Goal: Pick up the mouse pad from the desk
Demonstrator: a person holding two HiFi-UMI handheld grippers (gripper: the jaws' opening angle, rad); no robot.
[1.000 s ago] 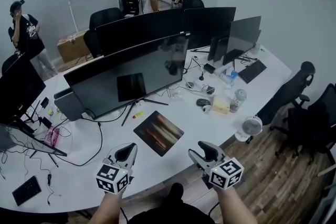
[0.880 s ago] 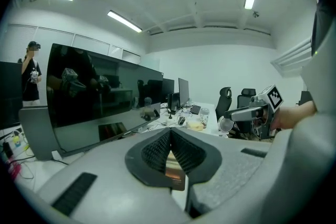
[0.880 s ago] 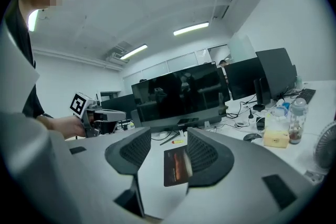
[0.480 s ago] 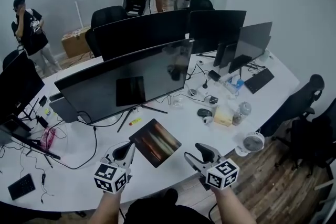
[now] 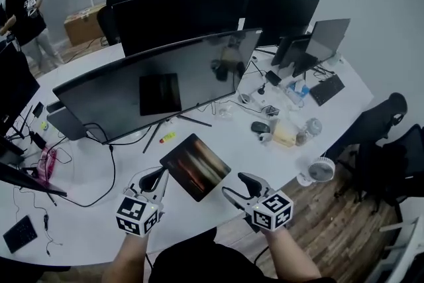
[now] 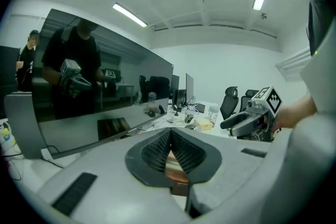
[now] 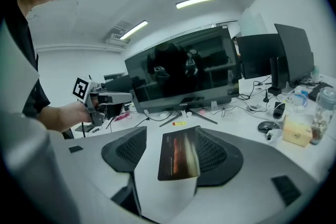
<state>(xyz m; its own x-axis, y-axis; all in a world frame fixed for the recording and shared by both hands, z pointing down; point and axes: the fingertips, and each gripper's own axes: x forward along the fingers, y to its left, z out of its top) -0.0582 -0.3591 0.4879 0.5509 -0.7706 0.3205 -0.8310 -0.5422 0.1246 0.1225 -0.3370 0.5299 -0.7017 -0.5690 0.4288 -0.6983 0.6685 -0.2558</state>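
left hand-held gripper closed, right just widening

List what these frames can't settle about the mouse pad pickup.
- Left tool view: left tool blocks nearly all of the mouse pad; only a sliver shows, contact unclear.
- Right tool view: right tool, jaws just opened further with the pad between them, hides its right edge.
- Head view: pad's print blurred; yellow item too small to identify.

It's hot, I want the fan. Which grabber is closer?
Right. The right gripper sits left of the fan; the left gripper is farther left, beyond the mouse pad.
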